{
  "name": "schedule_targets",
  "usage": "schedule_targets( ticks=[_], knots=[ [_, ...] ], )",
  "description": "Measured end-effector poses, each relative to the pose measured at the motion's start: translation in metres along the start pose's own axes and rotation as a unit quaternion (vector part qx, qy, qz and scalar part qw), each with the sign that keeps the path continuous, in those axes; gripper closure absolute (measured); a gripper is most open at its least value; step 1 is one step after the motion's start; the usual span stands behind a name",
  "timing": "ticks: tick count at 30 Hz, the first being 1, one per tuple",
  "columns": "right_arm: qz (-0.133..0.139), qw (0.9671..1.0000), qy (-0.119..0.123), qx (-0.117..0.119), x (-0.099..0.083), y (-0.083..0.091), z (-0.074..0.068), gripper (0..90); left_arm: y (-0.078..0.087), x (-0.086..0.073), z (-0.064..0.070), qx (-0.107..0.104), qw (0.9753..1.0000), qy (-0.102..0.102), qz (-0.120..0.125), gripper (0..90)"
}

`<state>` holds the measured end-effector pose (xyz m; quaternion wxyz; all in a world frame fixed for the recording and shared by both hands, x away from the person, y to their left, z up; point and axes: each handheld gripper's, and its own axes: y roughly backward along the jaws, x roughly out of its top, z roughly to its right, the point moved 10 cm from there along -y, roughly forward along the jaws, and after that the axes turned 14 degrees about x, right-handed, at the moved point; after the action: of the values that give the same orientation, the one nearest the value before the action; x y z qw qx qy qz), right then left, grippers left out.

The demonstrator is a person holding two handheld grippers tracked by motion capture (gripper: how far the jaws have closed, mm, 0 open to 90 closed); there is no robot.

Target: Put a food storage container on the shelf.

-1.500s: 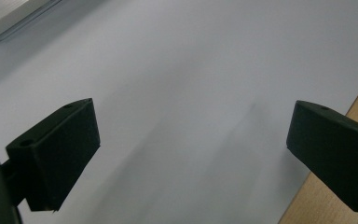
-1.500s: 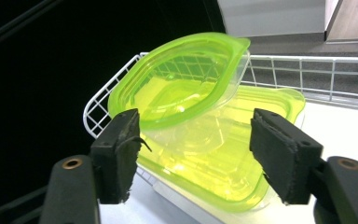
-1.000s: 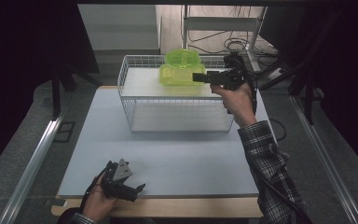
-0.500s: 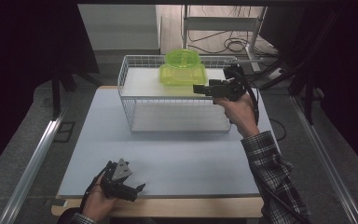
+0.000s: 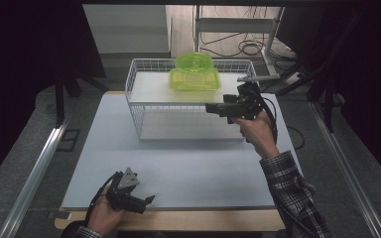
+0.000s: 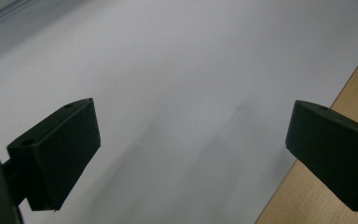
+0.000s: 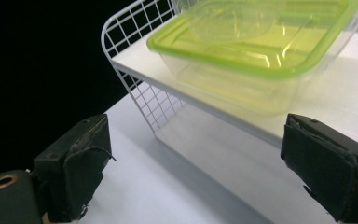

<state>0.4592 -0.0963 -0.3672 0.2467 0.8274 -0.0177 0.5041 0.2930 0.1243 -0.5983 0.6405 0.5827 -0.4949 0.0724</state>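
A clear box with a lime-green lid [image 5: 194, 79] rests on the upper shelf of a white wire rack [image 5: 134, 106], and a clear green bowl [image 5: 194, 61] lies on the lid. My right gripper [image 5: 210, 108] hovers open in front of the rack's right half, below and to the right of the box, pointing left. In the right gripper view the box [image 7: 261, 60] and bowl [image 7: 228, 18] lie beyond my right gripper [image 7: 196, 158], whose jaws are wide apart and hold nothing. My left gripper [image 5: 146, 202] rests open at the table's near left edge; in its own view my left gripper [image 6: 193, 140] is empty over the white tabletop [image 6: 177, 70].
The rack [image 7: 135, 28] has a lower shelf [image 5: 188, 126] with nothing on it. The white tabletop [image 5: 188, 168] ends in a wooden front edge [image 6: 326, 200]. A metal rail [image 5: 34, 173] runs along the left. Cables and stands [image 5: 258, 47] crowd the floor behind the table.
My right gripper has drawn back from the green-lidded box toward the person and dropped lower. The box and bowl stay on the rack. My left gripper has not moved.
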Motion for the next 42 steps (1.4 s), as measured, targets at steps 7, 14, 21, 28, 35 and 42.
schedule_targets(
  ticks=[7,14,21,28,35,42],
  knots=[
    [-0.009,0.9999,0.006,-0.006,-0.017,0.0,0.001,6.9,-0.001,0.0,0.0,0.004,0.9999,-0.009,0.006,2.6],
    [-0.022,0.9997,0.005,-0.01,-0.039,-0.003,0.009,6.2,-0.002,0.0,0.001,0.008,0.9998,-0.018,0.006,2.6],
    [-0.032,0.9994,0.009,-0.014,-0.056,-0.007,0.013,5.1,-0.002,-0.001,0.001,0.009,0.9997,-0.021,0.007,2.5],
    [-0.041,0.9987,0.022,-0.019,-0.072,-0.01,0.012,1.7,-0.002,-0.001,0.001,0.01,0.9996,-0.025,0.007,2.4],
    [-0.05,0.9975,0.036,-0.035,-0.088,-0.01,0.013,0.0,-0.002,-0.001,0.002,0.011,0.9996,-0.027,0.007,2.3],
    [-0.061,0.9967,0.038,-0.038,-0.107,-0.009,0.012,0.0,-0.002,-0.001,0.002,0.011,0.9995,-0.028,0.007,2.2]
  ],
)
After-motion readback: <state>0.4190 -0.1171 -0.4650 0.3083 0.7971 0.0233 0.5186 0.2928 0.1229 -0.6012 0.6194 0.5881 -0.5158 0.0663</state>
